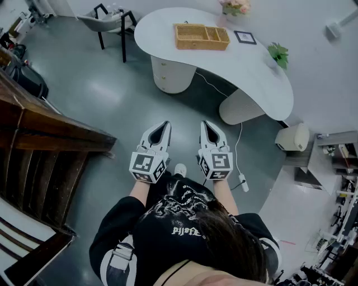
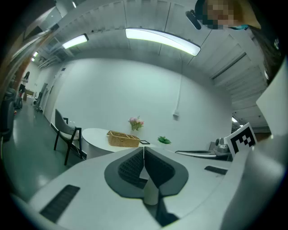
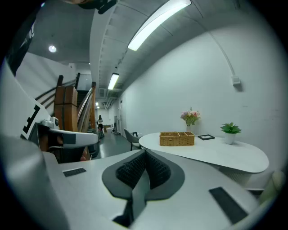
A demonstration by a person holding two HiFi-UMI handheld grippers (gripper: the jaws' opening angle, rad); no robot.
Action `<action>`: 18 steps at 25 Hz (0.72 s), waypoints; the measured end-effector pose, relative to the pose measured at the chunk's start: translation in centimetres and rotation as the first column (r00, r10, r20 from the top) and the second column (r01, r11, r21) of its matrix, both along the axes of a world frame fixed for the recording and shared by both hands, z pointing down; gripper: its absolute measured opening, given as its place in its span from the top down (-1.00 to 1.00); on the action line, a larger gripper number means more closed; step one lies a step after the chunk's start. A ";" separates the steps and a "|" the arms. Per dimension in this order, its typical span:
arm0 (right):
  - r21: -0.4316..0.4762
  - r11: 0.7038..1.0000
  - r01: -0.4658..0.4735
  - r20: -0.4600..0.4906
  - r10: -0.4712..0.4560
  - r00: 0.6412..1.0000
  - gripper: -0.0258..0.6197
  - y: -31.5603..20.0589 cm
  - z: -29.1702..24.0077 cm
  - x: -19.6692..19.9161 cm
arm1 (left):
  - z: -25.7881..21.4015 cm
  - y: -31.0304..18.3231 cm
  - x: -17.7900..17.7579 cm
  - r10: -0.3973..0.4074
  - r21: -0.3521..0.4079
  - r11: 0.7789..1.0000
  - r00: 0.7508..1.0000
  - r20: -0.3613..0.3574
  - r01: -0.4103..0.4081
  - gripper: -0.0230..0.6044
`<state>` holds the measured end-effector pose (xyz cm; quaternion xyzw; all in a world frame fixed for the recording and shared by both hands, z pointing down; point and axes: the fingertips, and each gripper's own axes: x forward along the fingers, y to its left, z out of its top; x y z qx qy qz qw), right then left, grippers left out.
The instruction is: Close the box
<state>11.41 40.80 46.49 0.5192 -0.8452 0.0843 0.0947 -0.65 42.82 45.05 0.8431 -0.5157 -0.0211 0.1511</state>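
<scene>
— On the far tabletop [image 1: 251,72], left of middle, sits the box [image 1: 201,37]: wicker, open-topped, compartments showing. It is well apart from both grippers. Task not begun, by my reading.
— Gripper state?
— Left gripper [image 1: 164,125] and right gripper [image 1: 207,125] are held side by side, close to the person's body, over the floor. The jaws of each are pressed together with nothing between them.
— Lid?
— Cannot make out a lid or flap from this range. First risk: arriving without knowing which part folds over, then pushing on the wrong edge.
— Hazards on the approach?
— A cable [image 1: 239,146] runs down from the tabletop and across the floor to a power strip [image 1: 244,182] near the person's right side. A step forward on that side could snag it.
— And at the tabletop?
— A picture frame [image 1: 245,37] lies just right of the box, a potted plant [image 1: 278,55] further right, and flowers [image 1: 235,6] on the far side. A wide sweep with the right gripper could knock any of them.
— Handling of the box itself?
— Judged light, on a smooth top. Pressing a lid from one side may slide the box rather than shut it, so one gripper should probably brace it. The jaws also need to part before any grasp; arriving with them pressed together allows pushes only.
</scene>
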 end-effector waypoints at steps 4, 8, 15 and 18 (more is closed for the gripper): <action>-0.014 1.000 0.011 -0.010 -0.011 1.000 0.85 0.6 -0.5 -0.9 | 0.0 0.7 -0.6 0.006 -0.026 1.000 1.000 0.002 -0.006 0.84; -0.013 1.000 -0.004 -0.011 0.004 1.000 0.85 0.3 -0.4 -1.7 | 0.1 0.2 -1.2 0.023 -0.019 1.000 1.000 0.005 -0.023 0.84; -0.008 0.998 -0.070 0.038 0.070 0.997 0.84 -1.4 -0.2 -2.5 | -0.3 -1.4 -3.6 0.042 0.003 0.999 0.999 -0.022 -0.042 0.84; -0.014 0.995 -0.097 0.051 0.098 0.994 0.84 -1.9 -0.3 -2.7 | -0.7 -2.0 -4.6 0.059 0.006 0.998 0.998 -0.016 -0.059 0.84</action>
